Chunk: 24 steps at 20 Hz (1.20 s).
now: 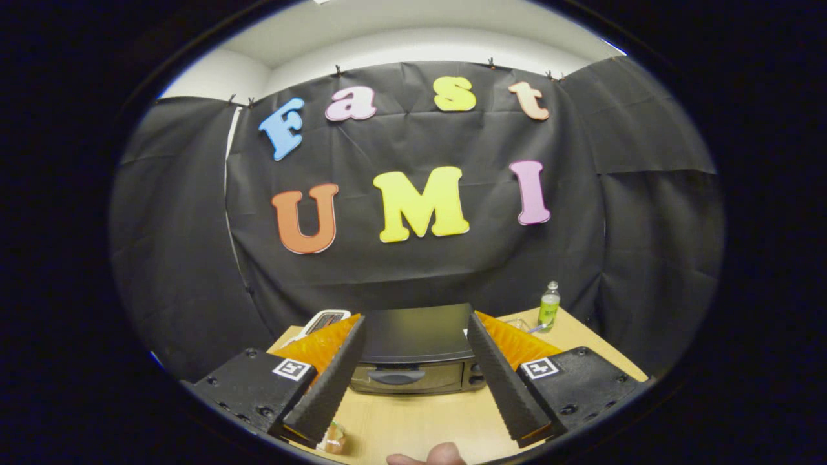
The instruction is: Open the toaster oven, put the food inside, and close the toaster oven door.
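A black toaster oven (415, 349) stands on the wooden table (420, 420) ahead of my gripper (417, 330), its door shut and the dark handle (395, 376) facing me. My two ribbed fingers (497, 381) are spread wide, one on each side of the oven as seen from here, held above the table with nothing between them. A small piece of food (333, 439) lies on the table beside the left finger's base, partly hidden by it.
A green-labelled bottle (549, 306) stands at the table's back right. A white device (323, 321) sits behind the oven at the left. A person's fingertip (429, 456) shows at the near table edge. Black cloth walls the booth.
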Motion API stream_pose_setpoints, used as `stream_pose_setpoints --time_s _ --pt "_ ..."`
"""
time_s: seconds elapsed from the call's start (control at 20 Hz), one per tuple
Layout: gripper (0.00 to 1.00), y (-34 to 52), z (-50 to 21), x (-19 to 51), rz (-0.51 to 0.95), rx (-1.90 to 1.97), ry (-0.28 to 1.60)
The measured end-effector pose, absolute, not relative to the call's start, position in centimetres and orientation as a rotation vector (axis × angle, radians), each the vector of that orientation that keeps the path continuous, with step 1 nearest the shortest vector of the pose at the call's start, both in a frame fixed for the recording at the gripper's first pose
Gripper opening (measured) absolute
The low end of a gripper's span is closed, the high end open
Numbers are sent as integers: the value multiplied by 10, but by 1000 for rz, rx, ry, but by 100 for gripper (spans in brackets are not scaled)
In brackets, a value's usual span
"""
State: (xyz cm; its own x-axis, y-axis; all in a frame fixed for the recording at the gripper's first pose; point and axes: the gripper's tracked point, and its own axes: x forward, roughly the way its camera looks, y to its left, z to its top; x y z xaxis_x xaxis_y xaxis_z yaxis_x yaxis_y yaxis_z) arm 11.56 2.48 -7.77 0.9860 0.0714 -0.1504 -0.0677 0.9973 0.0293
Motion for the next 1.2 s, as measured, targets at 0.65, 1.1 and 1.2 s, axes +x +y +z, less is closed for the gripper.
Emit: stream_pose_setpoints --time_s 0.65,1.1,1.2 --pt "100 50 -251 228 104 1 424" --pt "100 51 -276 241 77 -41 447" --pt "100 52 -279 237 96 -15 451"
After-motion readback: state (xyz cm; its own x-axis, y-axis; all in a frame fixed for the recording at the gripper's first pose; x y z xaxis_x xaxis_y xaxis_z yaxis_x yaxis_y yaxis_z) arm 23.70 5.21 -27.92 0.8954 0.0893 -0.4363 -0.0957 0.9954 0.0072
